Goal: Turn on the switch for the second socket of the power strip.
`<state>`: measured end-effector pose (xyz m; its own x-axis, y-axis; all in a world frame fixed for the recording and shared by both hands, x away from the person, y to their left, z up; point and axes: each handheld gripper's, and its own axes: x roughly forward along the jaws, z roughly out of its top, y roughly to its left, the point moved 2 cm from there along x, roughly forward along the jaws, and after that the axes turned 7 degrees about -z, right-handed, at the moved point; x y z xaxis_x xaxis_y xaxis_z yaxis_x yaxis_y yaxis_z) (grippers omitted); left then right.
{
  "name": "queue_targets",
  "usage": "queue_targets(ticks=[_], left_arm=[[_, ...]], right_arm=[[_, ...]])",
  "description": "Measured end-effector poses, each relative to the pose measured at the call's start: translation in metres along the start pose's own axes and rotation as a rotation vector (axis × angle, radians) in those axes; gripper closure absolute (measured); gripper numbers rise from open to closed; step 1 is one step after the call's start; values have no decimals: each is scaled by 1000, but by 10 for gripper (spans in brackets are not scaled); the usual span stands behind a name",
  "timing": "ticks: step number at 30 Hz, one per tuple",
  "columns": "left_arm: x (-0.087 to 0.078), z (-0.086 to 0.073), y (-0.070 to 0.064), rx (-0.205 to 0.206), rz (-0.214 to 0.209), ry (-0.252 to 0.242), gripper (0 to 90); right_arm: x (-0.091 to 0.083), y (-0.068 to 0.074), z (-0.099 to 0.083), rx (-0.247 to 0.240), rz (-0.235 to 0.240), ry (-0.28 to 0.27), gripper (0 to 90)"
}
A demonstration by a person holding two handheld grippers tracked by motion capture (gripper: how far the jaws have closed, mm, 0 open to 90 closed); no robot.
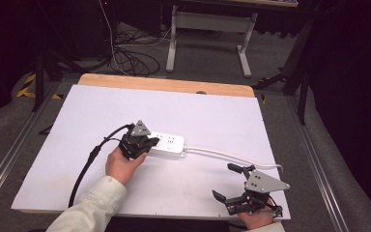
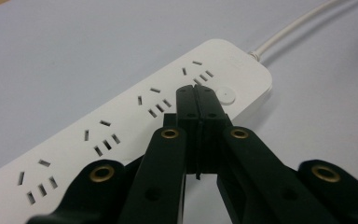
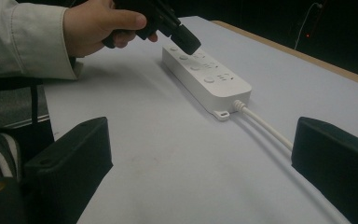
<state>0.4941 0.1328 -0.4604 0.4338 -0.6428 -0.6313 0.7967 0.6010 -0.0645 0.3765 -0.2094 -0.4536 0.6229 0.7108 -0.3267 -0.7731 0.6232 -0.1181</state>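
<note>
- The white plastic power strip [image 1: 168,144] with several rows of sockets lies flat near the middle of the white table board [image 1: 212,111], a little toward the left edge, and its white round cable [image 1: 232,155] runs from its right end toward the right edge of the board.
- The left gripper [image 2: 196,93] has its two black jaws pressed together with nothing between them, and the closed tip points down at the strip close to the round white button [image 2: 225,95] at the cable end.
- I judge that the work in hand is to press this button; the approach looks nearly complete, but the press itself seems not yet done.
- From the left gripper view I cannot tell if the tip touches the surface of the strip or hangs just above it.
- The right gripper [image 1: 232,182] rests near the front right corner of the board, jaws spread wide and empty, well apart from the strip.
- No plug stands in any socket that I can see.
- No indicator light can be made out, so whether the strip is on or off is unclear.
- The far end of the cable is cut off at the right gripper.
</note>
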Motion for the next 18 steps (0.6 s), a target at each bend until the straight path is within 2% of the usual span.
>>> queue_targets(ticks=[6,18], left_arm=[[9,-3,5,-28,-2,6,899],[17,-6,7,-28,-2,34,899]], right_arm=[[0,0,0,3,0,-3,51],[0,0,0,5,4,-3,51]])
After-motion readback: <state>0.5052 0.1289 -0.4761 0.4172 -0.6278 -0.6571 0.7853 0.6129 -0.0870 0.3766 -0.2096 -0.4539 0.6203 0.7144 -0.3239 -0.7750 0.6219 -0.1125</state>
